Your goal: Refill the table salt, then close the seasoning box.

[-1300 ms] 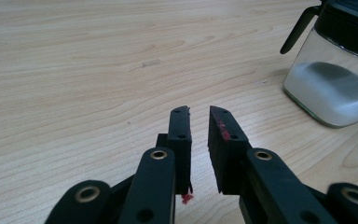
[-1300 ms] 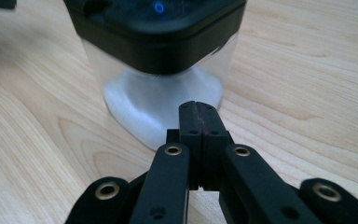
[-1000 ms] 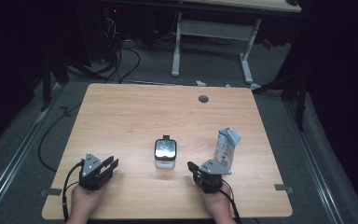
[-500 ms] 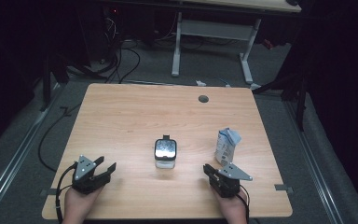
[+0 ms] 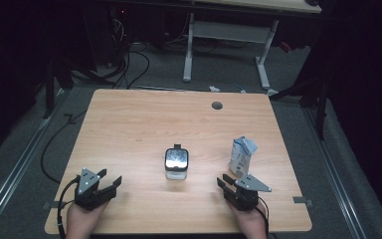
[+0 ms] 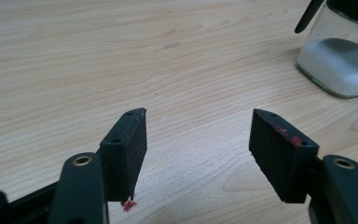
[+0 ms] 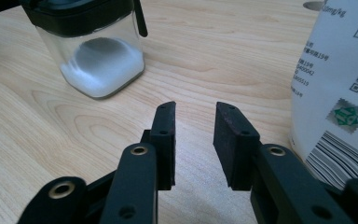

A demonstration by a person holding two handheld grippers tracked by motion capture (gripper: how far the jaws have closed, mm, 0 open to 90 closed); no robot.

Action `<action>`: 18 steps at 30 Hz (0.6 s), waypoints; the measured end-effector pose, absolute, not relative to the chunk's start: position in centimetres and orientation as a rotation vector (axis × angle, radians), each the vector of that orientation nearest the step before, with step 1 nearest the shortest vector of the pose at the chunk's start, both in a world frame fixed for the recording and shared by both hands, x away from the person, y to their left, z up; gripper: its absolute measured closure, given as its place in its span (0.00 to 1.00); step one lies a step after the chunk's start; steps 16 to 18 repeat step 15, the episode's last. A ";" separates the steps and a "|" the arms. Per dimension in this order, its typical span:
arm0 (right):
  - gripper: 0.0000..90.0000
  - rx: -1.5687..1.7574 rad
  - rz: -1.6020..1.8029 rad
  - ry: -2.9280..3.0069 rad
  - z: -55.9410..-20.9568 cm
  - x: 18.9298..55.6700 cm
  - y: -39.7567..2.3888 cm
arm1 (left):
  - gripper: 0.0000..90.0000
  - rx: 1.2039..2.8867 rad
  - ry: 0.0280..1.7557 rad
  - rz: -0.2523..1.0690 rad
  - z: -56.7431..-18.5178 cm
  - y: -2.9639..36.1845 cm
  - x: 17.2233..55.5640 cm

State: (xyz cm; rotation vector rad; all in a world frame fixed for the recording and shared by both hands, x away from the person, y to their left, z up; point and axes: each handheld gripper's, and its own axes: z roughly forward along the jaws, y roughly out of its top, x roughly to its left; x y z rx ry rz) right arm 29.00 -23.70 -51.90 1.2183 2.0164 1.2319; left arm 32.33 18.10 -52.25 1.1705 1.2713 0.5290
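Dark room, wooden table (image 5: 129,129) lit in the middle. White bag (image 5: 240,157) stands at 1 o'clock from the right gripper (image 5: 227,186), just beside it; glass jar (image 5: 176,163) of white powder sits at 11. Left gripper (image 5: 110,185) has just been opening, jaws wide, nothing between. Right's have too, a narrower gap, also empty. I'd say square up on the bag before closing.

Two hand-held grippers rest at the near edge of a wooden table (image 5: 129,124), the left gripper (image 5: 110,183) and right gripper (image 5: 222,183) both with jaws apart and holding nothing. Between them stands a glass jar (image 5: 176,163); a white packet (image 5: 240,156) stands just beyond the right gripper.
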 end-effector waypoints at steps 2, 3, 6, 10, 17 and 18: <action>0.75 1.211 1.228 2.021 -52.0 29.0 -23.6 | 0.41 1.171 1.270 0.528 -52.3 18.0 32.3; 0.74 1.210 1.229 2.024 -52.0 29.0 -23.6 | 0.40 1.175 1.268 0.534 -52.3 18.0 32.4; 0.72 1.194 1.212 2.031 -51.9 28.9 -23.4 | 0.39 1.164 1.270 0.525 -52.2 18.0 32.6; 0.71 1.202 1.212 2.029 -51.9 28.6 -23.7 | 0.39 1.160 1.261 0.517 -52.1 17.8 32.8; 0.67 1.208 1.211 2.023 -51.7 28.3 -23.8 | 0.38 1.165 1.254 0.496 -52.2 17.5 32.9; 0.67 1.208 1.211 2.023 -51.7 28.3 -23.8 | 0.38 1.165 1.254 0.496 -52.2 17.5 32.9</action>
